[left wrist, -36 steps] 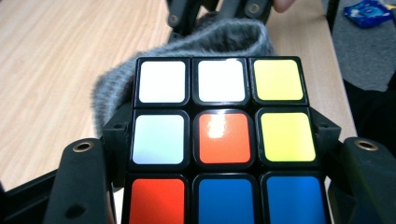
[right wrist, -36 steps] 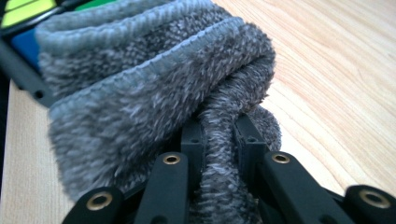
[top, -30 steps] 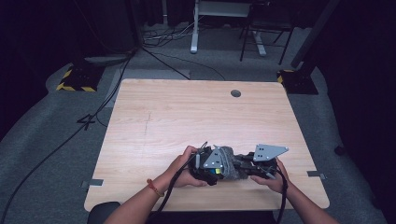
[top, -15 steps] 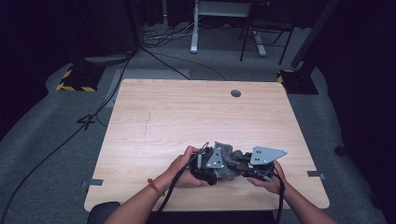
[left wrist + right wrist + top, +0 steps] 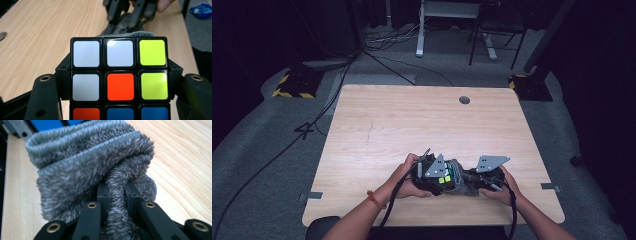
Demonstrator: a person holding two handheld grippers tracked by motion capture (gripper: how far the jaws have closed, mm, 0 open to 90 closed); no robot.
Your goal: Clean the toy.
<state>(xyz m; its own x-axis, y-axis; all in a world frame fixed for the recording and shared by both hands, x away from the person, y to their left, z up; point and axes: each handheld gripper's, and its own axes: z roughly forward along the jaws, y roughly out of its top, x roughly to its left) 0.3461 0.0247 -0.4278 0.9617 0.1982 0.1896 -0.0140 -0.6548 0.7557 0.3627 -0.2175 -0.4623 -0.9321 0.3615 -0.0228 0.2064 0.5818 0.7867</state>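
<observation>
At the near edge of the table (image 5: 377, 125) the person works a grey cloth (image 5: 458, 176) against a puzzle cube (image 5: 443, 179). The left gripper (image 5: 120, 100) clamps the cube between its jaws, and the right gripper (image 5: 117, 192) pinches a fold of the cloth (bunched thick). I judge the wiping under way, with most faces left to do. The left gripper view shows white, yellow, orange and blue stickers; from above, the 2 grippers meet over a dark huddle.

A light wooden table (image 5: 412, 125) with a round grommet hole (image 5: 464, 100) fills mid-frame, while cables (image 5: 382, 42) and what may be a desk frame (image 5: 447, 20) sit at the dim top.
</observation>
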